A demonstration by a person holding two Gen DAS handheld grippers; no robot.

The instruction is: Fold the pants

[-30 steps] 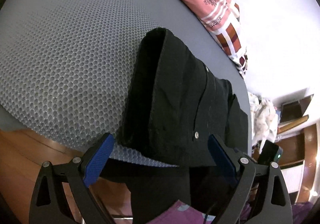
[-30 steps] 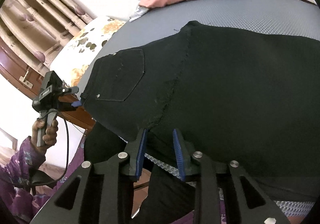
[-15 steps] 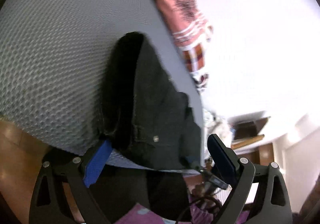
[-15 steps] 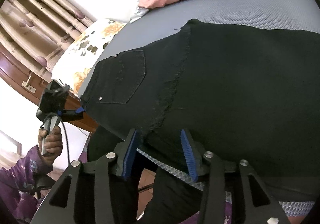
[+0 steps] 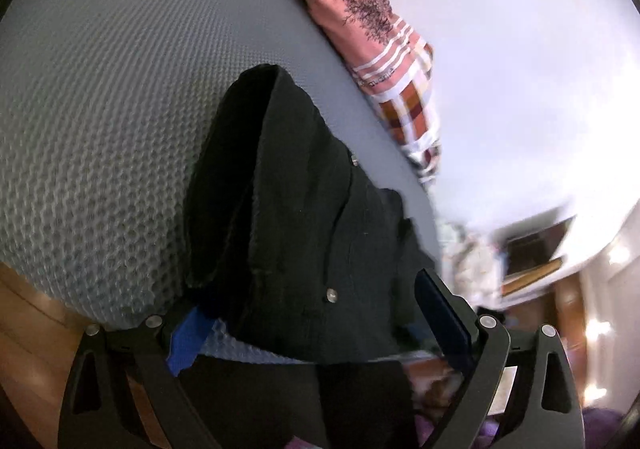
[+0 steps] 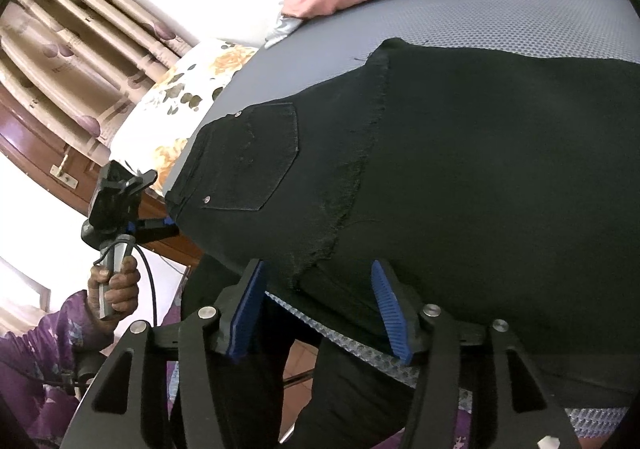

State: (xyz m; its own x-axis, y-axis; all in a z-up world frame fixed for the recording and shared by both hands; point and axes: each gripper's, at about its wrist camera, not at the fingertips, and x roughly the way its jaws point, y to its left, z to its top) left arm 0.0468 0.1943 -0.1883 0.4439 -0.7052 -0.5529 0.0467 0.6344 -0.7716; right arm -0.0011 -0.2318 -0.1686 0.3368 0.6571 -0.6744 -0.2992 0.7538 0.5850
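Black pants (image 5: 304, 217) lie folded on the grey mesh mattress (image 5: 100, 109), waist end at the near edge. My left gripper (image 5: 316, 329) stands wide open around that waist end; the cloth covers the top of its left pad, and neither pad presses. In the right wrist view the pants (image 6: 460, 169) show a back pocket and a frayed seam. My right gripper (image 6: 320, 313) has its jaws opening, with the pants' near edge just beyond the pads and untouched. A hand (image 6: 114, 285) holds the left gripper (image 6: 160, 201) at the waist corner.
A pink and plaid blanket (image 5: 376, 29) is bunched along the mattress's far edge by the white wall. A floral pillow (image 6: 180, 105) and striped curtains (image 6: 80, 49) lie to the left. The wooden bed frame and floor run below the near edge.
The right gripper's jaws have spread from nearly shut to well apart. The left wrist view swung sideways and back, and the pants' waist now sits closer between its pads.
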